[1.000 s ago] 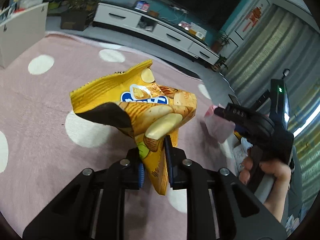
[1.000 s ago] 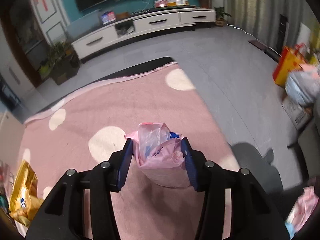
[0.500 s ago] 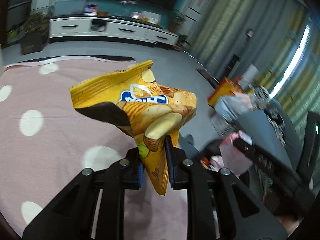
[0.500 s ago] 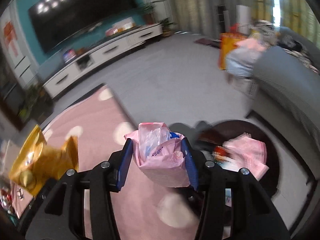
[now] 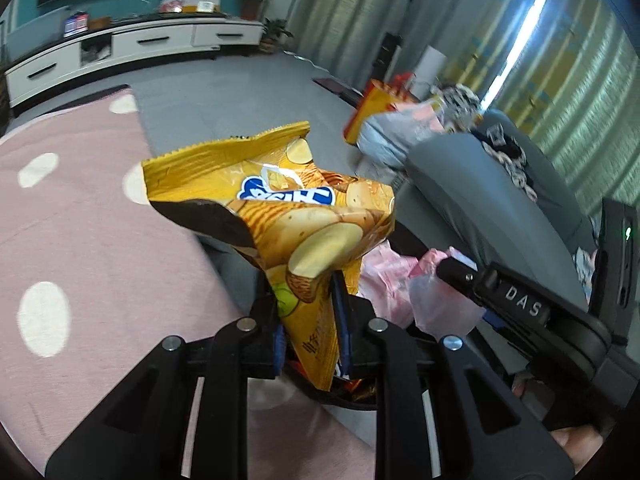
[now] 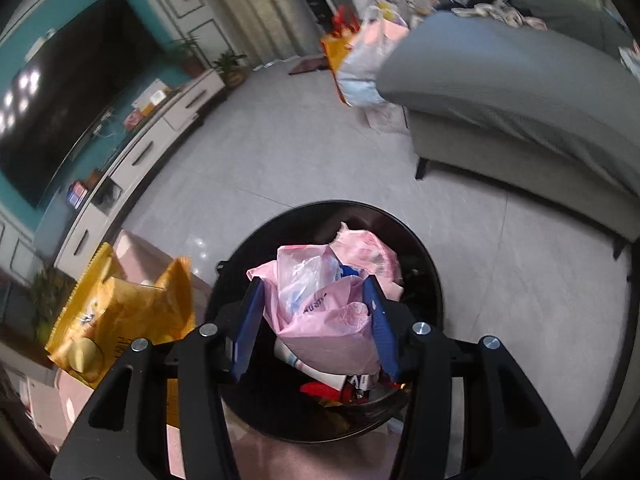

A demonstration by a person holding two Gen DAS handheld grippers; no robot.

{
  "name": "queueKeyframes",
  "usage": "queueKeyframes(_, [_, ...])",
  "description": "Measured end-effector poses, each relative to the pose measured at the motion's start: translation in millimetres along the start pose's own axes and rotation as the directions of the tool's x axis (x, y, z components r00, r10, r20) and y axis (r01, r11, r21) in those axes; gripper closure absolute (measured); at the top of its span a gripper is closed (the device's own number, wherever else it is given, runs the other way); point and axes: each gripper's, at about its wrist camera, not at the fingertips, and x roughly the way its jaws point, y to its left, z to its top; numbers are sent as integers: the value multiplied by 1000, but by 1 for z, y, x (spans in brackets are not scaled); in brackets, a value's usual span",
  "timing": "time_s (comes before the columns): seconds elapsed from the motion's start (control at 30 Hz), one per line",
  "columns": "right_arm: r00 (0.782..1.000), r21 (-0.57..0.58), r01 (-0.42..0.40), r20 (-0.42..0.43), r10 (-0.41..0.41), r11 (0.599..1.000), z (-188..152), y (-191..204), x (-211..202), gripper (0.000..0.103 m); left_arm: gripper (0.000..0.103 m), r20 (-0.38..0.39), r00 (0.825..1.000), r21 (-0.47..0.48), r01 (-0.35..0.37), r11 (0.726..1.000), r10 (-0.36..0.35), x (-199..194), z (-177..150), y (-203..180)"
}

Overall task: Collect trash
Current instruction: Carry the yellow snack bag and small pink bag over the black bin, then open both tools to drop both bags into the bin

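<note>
My left gripper point(image 5: 308, 316) is shut on the bottom corner of a crumpled yellow crisp bag point(image 5: 280, 208), held up in the air; the same crisp bag point(image 6: 120, 316) shows at the left of the right wrist view. My right gripper point(image 6: 316, 320) is shut on a pink plastic packet point(image 6: 324, 312) and hangs directly over a round black trash bin point(image 6: 424, 256) that holds pink wrappers and other rubbish. In the left wrist view the right gripper point(image 5: 452, 276) with its pink packet point(image 5: 440, 304) sits just to the right, above the bin.
A pink rug with white dots point(image 5: 80, 240) covers the floor on the left. A grey sofa point(image 6: 520, 92) stands to the right of the bin, with bags point(image 6: 360, 60) beside it. A white TV cabinet point(image 5: 120, 48) runs along the far wall.
Both grippers have swung right, off the pink rug, carrying their loads. The black bin has come into view and now lies under the right gripper, with the sofa close by.
</note>
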Motion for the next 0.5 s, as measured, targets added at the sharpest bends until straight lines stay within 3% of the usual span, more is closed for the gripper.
queueKeyframes(0.23, [1000,33,-4,-19,5,999,3,-10,5,47,68,-58,998,17,21,1000,-20,22,-4,-13])
queueKeyframes(0.3, [1000,47,-8,-25,9,999,4,-13,4,41,54,-56,998,11,16,1000,-15,23,-3,-14])
queueKeyframes(0.37, [1000,51,-8,-25,9,999,5,-17,3,36,31,-52,999,0,3,1000,-3,22,-4,-14])
queueKeyframes(0.5, [1000,62,7,-1,-7,998,7,-24,-7,20,10,-45,999,-9,-5,1000,5,17,-4,-14])
